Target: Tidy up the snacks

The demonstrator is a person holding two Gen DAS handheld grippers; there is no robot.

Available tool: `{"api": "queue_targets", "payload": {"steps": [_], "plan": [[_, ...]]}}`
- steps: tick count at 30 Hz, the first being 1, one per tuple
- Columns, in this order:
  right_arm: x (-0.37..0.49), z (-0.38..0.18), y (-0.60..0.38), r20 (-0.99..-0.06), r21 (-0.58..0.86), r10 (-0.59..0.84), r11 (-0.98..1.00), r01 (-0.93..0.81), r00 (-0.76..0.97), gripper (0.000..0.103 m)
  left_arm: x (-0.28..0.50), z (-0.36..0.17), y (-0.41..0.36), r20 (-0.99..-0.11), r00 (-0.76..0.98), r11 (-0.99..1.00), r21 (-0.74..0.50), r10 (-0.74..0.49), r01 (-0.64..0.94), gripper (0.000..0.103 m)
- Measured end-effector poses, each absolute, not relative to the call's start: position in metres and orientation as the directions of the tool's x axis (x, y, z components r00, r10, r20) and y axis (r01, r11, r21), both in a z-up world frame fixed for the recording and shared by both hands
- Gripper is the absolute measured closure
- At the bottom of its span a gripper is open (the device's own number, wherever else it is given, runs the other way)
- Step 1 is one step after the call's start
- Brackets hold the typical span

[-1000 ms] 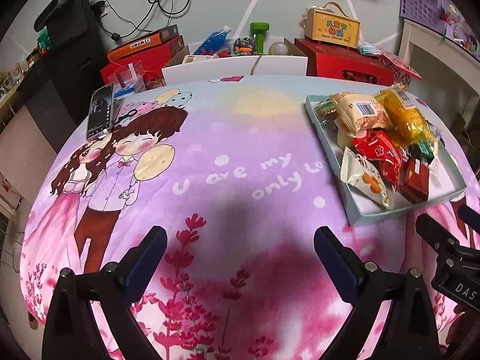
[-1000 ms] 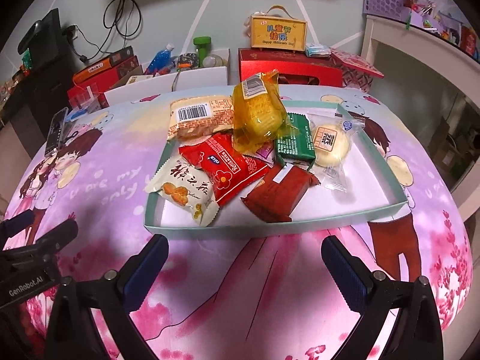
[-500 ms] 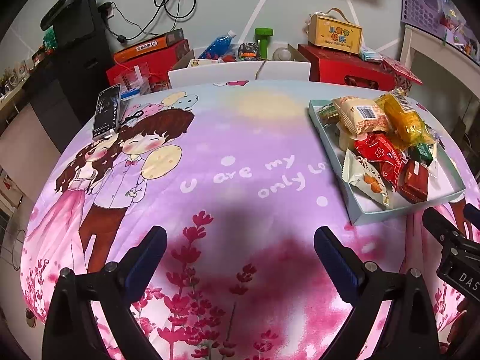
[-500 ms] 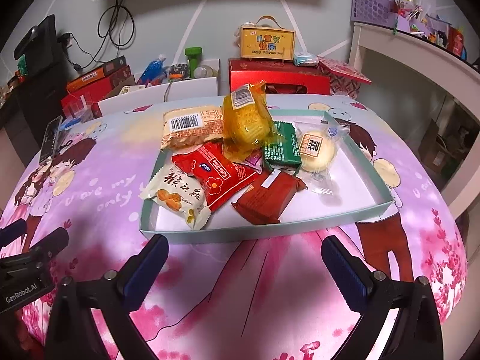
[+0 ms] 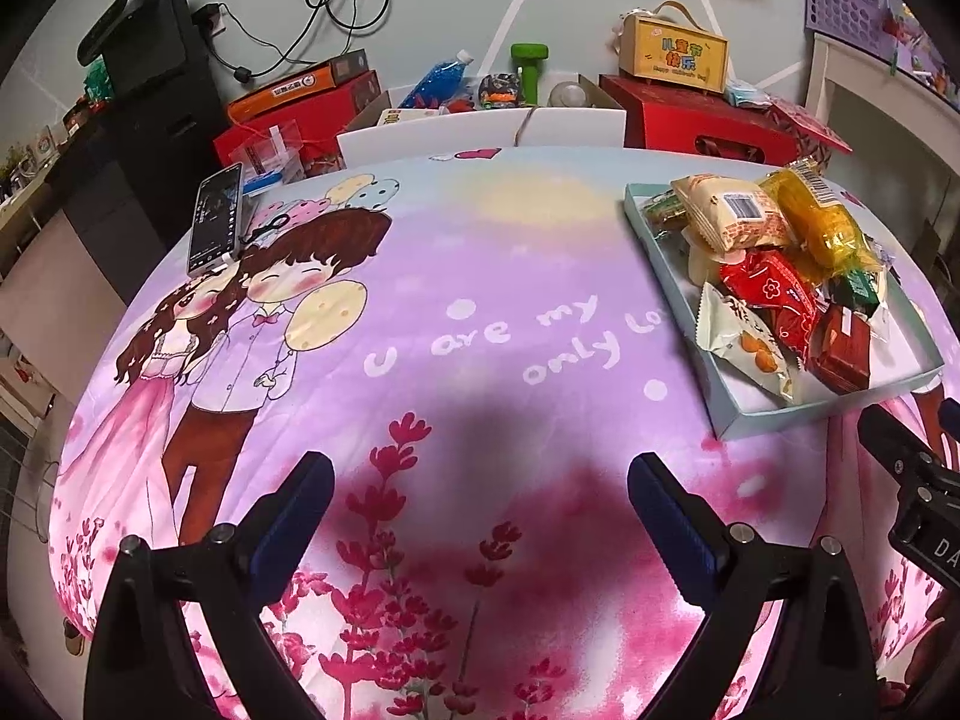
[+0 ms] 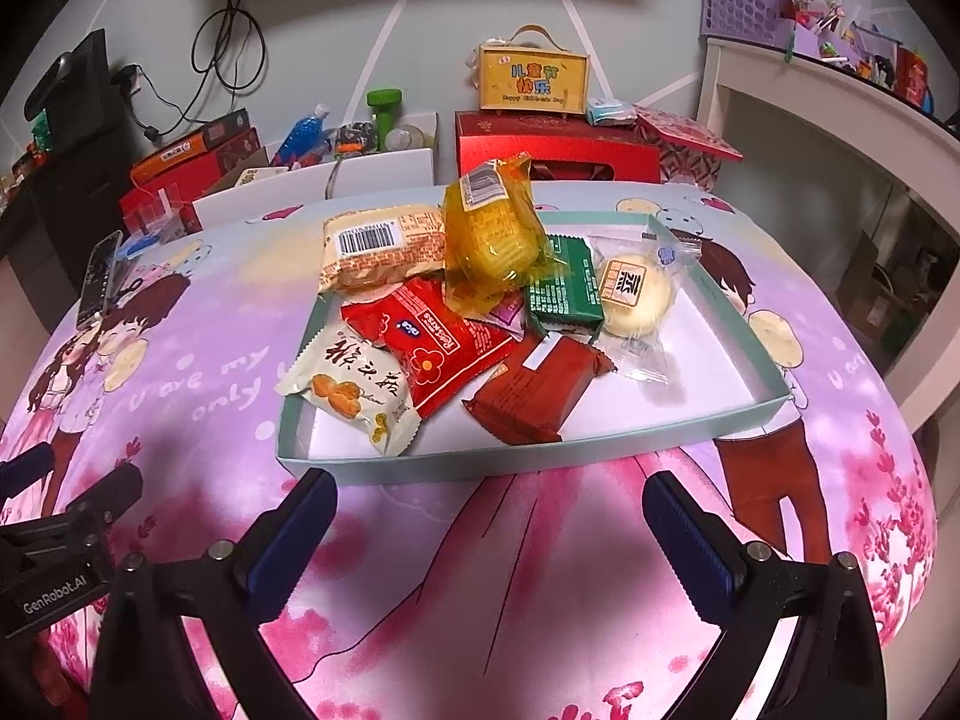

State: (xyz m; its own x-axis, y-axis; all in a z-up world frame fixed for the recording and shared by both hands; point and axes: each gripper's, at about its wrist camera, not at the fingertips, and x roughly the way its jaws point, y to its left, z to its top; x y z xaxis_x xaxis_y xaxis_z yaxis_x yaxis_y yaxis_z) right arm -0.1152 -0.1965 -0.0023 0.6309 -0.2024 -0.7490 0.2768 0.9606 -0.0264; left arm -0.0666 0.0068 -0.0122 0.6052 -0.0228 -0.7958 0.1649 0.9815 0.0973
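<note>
A shallow pale-green tray [image 6: 708, 429] sits on the pink cartoon tablecloth and holds several wrapped snacks: a yellow pack [image 6: 492, 234], a beige barcode pack [image 6: 378, 249], a red pack [image 6: 432, 342], a cream pack [image 6: 348, 387], a brown pack [image 6: 534, 387], a green pack [image 6: 564, 291] and a round bun [image 6: 636, 297]. My right gripper [image 6: 489, 525] is open and empty just in front of the tray's near wall. My left gripper [image 5: 480, 504] is open and empty over bare cloth, with the tray [image 5: 774, 417] to its right.
A phone [image 5: 215, 217] lies at the table's far left. Red boxes [image 6: 552, 138], a yellow gift box [image 6: 534, 81], white cartons [image 5: 480, 126] and bottles stand behind the table. A white shelf [image 6: 840, 108] is at the right.
Both grippers have drawn back and risen slightly, so the table and tray look a little farther away. Both stay open and empty. The snacks have not moved.
</note>
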Motion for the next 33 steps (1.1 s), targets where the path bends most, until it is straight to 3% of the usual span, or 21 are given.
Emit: {"api": "queue_targets", "payload": {"steps": [33], "plan": [[-0.1124, -0.0084, -0.1979, -0.765, -0.022, -0.197, 0.960, 0.281, 0.613, 0.000, -0.0692, -0.0125, 0.0001, -0.792, 0.611, 0.976, 0.124, -0.013, 0.181, 0.005]]}}
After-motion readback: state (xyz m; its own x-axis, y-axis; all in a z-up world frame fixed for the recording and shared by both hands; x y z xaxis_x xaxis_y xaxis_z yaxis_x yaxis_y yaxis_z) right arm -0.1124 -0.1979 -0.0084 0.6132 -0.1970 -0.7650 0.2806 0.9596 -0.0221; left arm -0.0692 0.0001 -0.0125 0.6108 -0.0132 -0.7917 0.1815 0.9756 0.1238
